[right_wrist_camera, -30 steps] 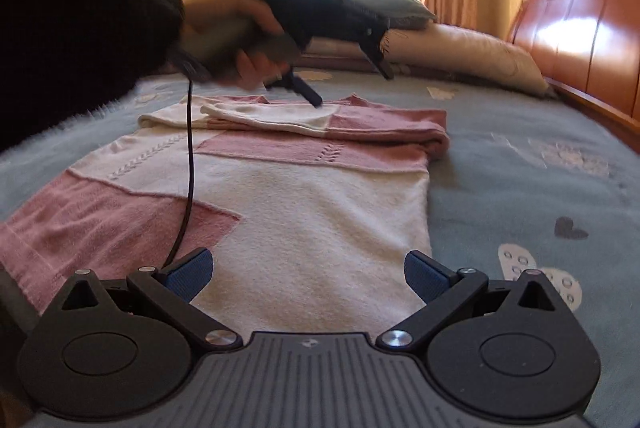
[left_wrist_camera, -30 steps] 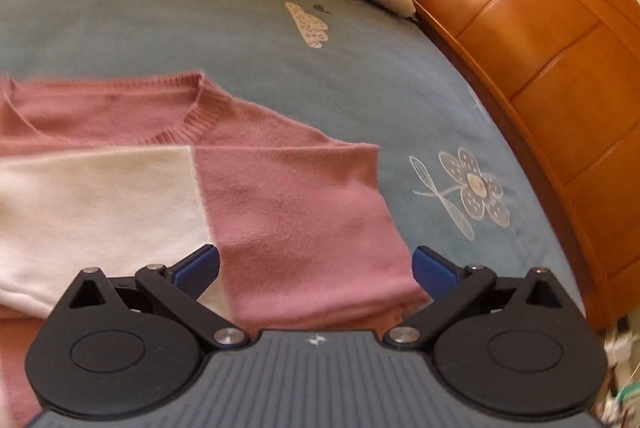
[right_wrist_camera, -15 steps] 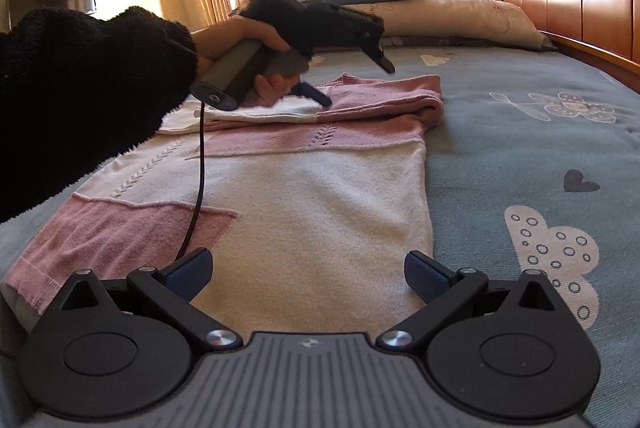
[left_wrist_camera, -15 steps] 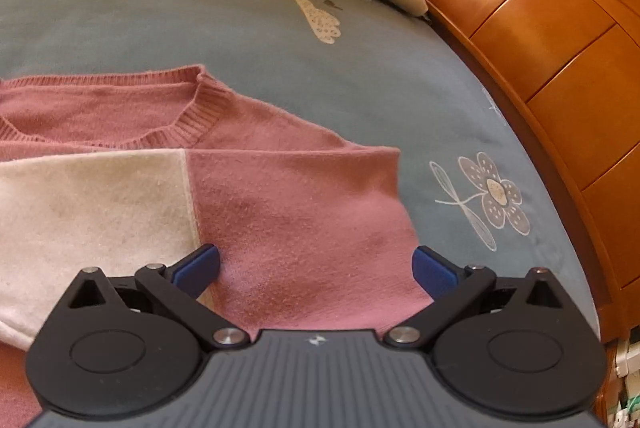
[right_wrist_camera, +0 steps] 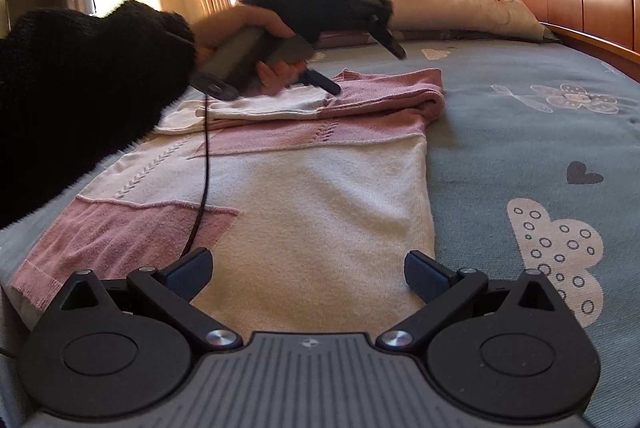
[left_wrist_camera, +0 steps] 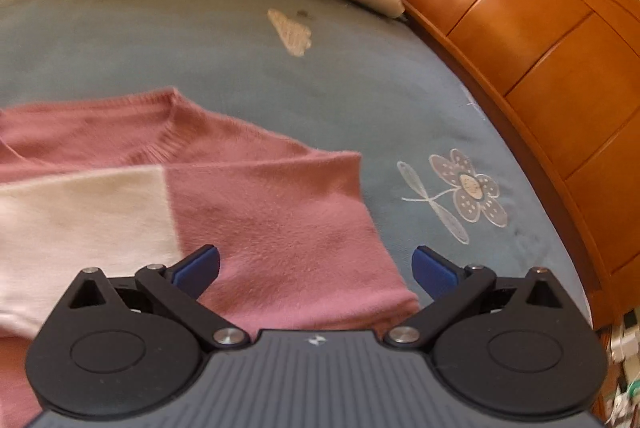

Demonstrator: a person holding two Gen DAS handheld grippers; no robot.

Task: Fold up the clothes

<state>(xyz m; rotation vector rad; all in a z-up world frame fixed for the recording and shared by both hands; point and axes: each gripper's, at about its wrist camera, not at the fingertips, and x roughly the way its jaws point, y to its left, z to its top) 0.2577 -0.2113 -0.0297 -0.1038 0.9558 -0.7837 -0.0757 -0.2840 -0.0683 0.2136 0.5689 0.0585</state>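
A pink and cream knitted sweater [right_wrist_camera: 320, 195] lies flat on the blue bedspread, its sleeve folded across the chest. In the left wrist view the pink shoulder and collar of the sweater [left_wrist_camera: 280, 211] fill the lower middle. My left gripper [left_wrist_camera: 316, 266] is open above the folded pink sleeve, holding nothing. From the right wrist view that left gripper [right_wrist_camera: 368, 45] hangs over the sweater's top end in a person's hand [right_wrist_camera: 240, 27] with a black sleeve. My right gripper [right_wrist_camera: 308, 270] is open over the cream hem, nothing between its fingers.
The bedspread [right_wrist_camera: 540, 147] carries flower, heart and cloud prints. Pillows [right_wrist_camera: 460, 11] lie at the head of the bed against a wooden headboard [left_wrist_camera: 520, 39]. A black cable [right_wrist_camera: 205, 163] trails from the left gripper across the sweater. Curtains and a window stand behind.
The left gripper has lifted and drifted slightly back over the shoulder area; its view is blurred. The right gripper has shifted a little closer to the hem. Both stay open.
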